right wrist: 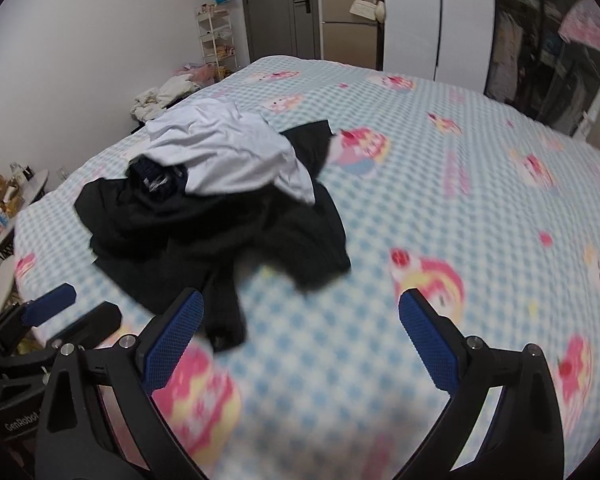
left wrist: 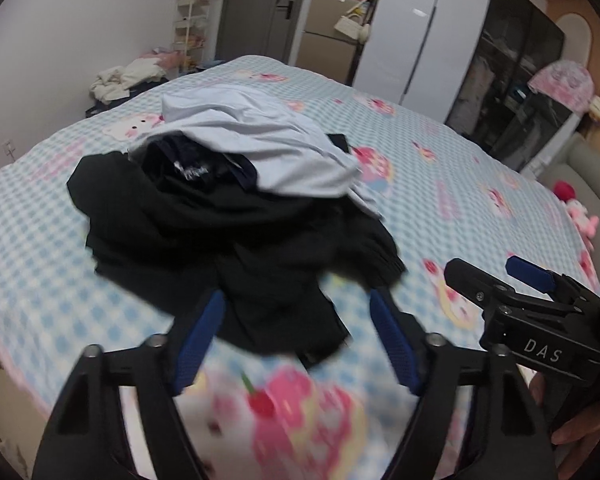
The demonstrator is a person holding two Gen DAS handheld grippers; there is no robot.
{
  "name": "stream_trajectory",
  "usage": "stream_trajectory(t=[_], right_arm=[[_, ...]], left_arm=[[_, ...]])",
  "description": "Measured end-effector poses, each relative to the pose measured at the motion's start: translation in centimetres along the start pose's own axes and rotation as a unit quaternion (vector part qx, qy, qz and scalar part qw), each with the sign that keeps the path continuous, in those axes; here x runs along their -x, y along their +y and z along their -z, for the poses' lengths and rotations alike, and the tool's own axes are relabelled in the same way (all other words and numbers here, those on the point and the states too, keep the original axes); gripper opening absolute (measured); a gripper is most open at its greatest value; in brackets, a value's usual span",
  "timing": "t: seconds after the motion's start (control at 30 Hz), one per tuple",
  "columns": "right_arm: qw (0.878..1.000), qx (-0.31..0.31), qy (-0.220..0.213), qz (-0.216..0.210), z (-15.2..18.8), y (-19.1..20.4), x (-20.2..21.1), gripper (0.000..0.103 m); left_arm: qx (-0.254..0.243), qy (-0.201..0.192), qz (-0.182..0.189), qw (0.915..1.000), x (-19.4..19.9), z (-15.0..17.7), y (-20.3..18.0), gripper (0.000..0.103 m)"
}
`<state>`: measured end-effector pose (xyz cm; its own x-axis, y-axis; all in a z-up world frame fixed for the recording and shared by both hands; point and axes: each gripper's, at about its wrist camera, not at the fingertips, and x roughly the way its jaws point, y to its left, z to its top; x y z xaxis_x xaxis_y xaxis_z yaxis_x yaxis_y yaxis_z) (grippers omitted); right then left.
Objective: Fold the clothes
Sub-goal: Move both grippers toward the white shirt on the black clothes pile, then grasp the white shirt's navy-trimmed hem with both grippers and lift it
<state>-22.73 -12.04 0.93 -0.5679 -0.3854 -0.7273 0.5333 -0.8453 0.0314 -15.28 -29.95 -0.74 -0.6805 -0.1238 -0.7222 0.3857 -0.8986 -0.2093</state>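
Both the left tool (left wrist: 296,320) and right tool (right wrist: 300,320) gape wide, empty, above the blue-checked cartoon-print bed (right wrist: 440,208). Nothing is folded yet; next probably means pulling one piece from the crumpled black-and-white clothes heap (left wrist: 228,200).

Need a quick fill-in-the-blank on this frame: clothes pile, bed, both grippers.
1. The white shirt lies on ____ of the black garment.
2. The pile sits on a blue checked ____.
3. Both the left hand-held gripper and the right hand-held gripper are ____ and hold nothing.

Missing: top; bedsheet; open
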Motion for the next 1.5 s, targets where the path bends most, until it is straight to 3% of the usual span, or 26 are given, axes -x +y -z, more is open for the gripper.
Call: stream_trajectory(t=[0.07, 0.1, 0.17, 0.23, 0.37, 0.47, 0.53, 0.6, 0.63, 0.67, 0.73, 0.77, 0.8, 0.83, 0.93, 1.1, 1.27, 1.43, 1.5], right_arm=[[1.000, 0.007, 0.007, -0.005, -1.7, 0.7, -2.4, 0.092], [1.000, 0.006, 0.015, -0.014, -2.5, 1.0, -3.8, 0.081], [0.999, 0.008, 0.032, -0.018, -4.0, 1.7, -6.6, 0.079], [0.999, 0.022, 0.038, -0.009, -5.1, 2.7, -9.1, 0.079], [0.998, 0.041, 0.041, 0.012, -7.2, 4.1, -13.2, 0.080], [0.998, 0.039, 0.046, 0.020, -8.7, 4.5, -16.0, 0.084], [0.998, 0.035, 0.045, 0.016, -9.4, 4.4, -17.6, 0.094], [0.998, 0.027, 0.045, 0.016, -10.0, 4.0, -19.1, 0.096], [0.998, 0.024, 0.049, 0.009, -10.2, 3.9, -19.8, 0.092], [0.998, 0.019, 0.057, -0.003, -10.3, 3.6, -20.5, 0.089], [0.997, 0.019, 0.069, -0.028, -10.4, 3.6, -21.4, 0.065], [0.996, 0.021, 0.075, -0.042, -10.4, 3.8, -21.7, 0.055], [0.995, 0.028, 0.076, -0.051, -10.4, 4.1, -21.8, 0.036], [0.996, 0.046, 0.067, -0.047, -10.3, 4.6, -21.4, 0.020], [0.995, 0.085, 0.034, -0.036, -9.6, 5.8, -19.6, 0.010], [0.992, 0.125, 0.015, -0.029, -7.1, 5.0, -16.1, 0.009], [0.993, 0.110, 0.010, -0.031, -3.9, 2.8, -12.0, 0.009], [0.995, 0.092, 0.013, -0.021, 0.5, 0.2, -7.4, 0.008], [0.997, 0.075, 0.021, -0.019, 3.5, -1.1, -4.9, 0.008]], left_arm=[[0.011, 0.007, -0.006, 0.9999, -2.1, -1.6, 1.2, 0.046], [0.017, 0.009, -0.011, 0.9997, -3.4, -2.5, 2.0, 0.045], [0.032, 0.015, -0.017, 0.9992, -5.7, -3.9, 3.5, 0.044], [0.058, 0.021, 0.002, 0.9981, -8.0, -5.3, 4.9, 0.044], [0.087, 0.034, 0.018, 0.9954, -12.0, -7.6, 6.6, 0.050], [0.092, 0.042, 0.041, 0.9941, -14.2, -8.5, 6.5, 0.069], [0.094, 0.047, 0.056, 0.9929, -15.6, -9.1, 6.4, 0.070], [0.097, 0.052, 0.072, 0.9914, -17.1, -9.7, 6.3, 0.069], [0.098, 0.054, 0.079, 0.9905, -17.8, -10.0, 6.2, 0.063], [0.100, 0.057, 0.087, 0.9896, -18.5, -10.3, 6.2, 0.044], [0.098, 0.066, 0.099, 0.9880, -18.8, -10.0, 5.5, 0.018], [0.094, 0.067, 0.104, 0.9879, -18.5, -9.7, 5.0, 0.012], [0.090, 0.068, 0.108, 0.9878, -18.3, -9.5, 4.5, 0.010], [0.086, 0.069, 0.112, 0.9876, -18.0, -9.2, 4.0, 0.010], [0.074, 0.072, 0.125, 0.9868, -17.2, -8.4, 2.6, 0.008], [0.055, 0.076, 0.145, 0.9849, -15.9, -7.0, 0.1, 0.008], [0.032, 0.089, 0.164, 0.9819, -14.5, -5.1, -2.5, 0.008], [0.020, 0.108, 0.192, 0.9753, -10.8, 0.8, -5.7, 0.008], [0.019, 0.129, 0.213, 0.9682, -9.3, 3.5, -7.0, 0.008]])
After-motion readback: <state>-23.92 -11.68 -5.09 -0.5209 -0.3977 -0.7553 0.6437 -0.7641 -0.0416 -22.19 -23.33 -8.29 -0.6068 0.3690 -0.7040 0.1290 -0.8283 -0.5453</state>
